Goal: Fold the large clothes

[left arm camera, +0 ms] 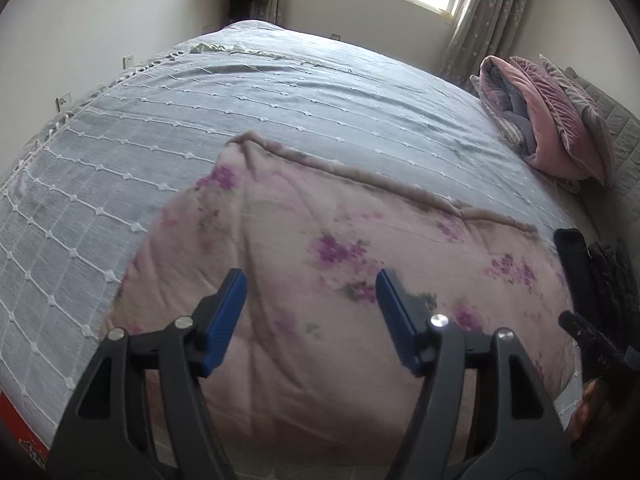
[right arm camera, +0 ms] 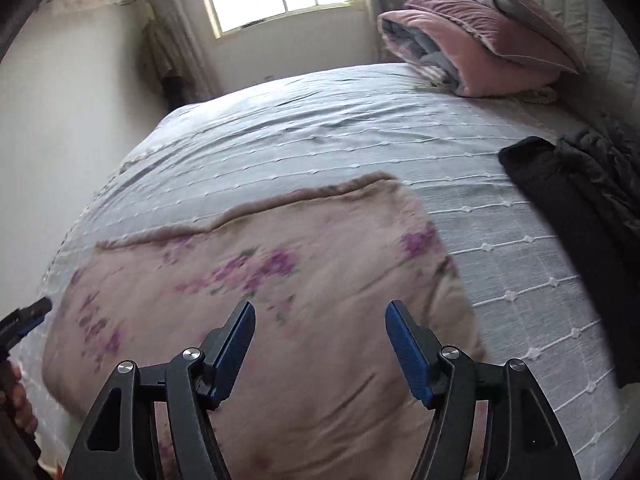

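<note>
Folded garment (left arm camera: 320, 272) on bedspread (left arm camera: 280, 112), dark clothing (right arm camera: 580, 216) right, pillows (right arm camera: 480, 44) behind

dark garment (right arm camera: 580, 216) (cut off at frame edge)

Each claw is built alike: the left claw (left arm camera: 310, 280) and right claw (right arm camera: 320, 312) have two black, triangular arms with cut-out windows, joined by a black crossbar. Round silver screw heads sit at the pivots. The fingers (left arm camera: 226, 312) end in flat blue pads (right arm camera: 404, 344), long and rectangular. At the frame edge the other claw's black body shows faint pale lettering, too small to read.
</note>
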Motion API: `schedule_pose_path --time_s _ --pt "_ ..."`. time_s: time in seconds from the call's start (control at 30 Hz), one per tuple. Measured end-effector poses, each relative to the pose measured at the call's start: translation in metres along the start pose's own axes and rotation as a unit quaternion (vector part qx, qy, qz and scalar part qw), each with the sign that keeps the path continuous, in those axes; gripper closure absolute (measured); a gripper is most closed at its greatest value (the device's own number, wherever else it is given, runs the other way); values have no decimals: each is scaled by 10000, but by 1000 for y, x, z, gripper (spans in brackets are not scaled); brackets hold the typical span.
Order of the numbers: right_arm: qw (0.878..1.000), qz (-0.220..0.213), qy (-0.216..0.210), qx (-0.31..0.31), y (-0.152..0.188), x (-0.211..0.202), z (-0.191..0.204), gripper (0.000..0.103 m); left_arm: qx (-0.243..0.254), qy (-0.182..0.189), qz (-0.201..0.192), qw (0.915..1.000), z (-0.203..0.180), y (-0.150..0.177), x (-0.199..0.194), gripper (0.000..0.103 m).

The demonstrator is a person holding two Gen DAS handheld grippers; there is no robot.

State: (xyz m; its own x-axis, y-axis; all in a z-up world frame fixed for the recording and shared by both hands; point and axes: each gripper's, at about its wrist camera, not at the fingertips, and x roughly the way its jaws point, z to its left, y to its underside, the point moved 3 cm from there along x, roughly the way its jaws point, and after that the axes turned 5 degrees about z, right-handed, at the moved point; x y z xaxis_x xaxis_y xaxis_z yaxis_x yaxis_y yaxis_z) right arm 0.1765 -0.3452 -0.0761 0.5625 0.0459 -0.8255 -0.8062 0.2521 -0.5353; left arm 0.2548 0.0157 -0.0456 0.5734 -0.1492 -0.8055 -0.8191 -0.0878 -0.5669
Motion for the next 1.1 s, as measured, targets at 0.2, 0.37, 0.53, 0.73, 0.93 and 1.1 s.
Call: schedule_pose_path --time_s 0.2,0.37,0.53,0.73,0.93,1.1 --pt "9980 382 314 -386 33 35 21 32 1 -616 488 9969 12 22 59 22" --pt "9972 430 366 -484 42 50 17 27 221 -881 392 9951 9 25 69 16" --pt "9973 651 287 -201 45 70 8 27 142 -830 398 9957 9 25 72 16" --pt "9989 464 -33 -15 42 55 0 28 159 -380 215 9989 23 29 46 16" --pt "9992 78 -41 378 33 21 -24 24 -442 -336 6 9985 73 19 6 16" --pt "9914 187 29 1297 33 10 -74 22 -920 -334 216 9950 128 23 0 14"
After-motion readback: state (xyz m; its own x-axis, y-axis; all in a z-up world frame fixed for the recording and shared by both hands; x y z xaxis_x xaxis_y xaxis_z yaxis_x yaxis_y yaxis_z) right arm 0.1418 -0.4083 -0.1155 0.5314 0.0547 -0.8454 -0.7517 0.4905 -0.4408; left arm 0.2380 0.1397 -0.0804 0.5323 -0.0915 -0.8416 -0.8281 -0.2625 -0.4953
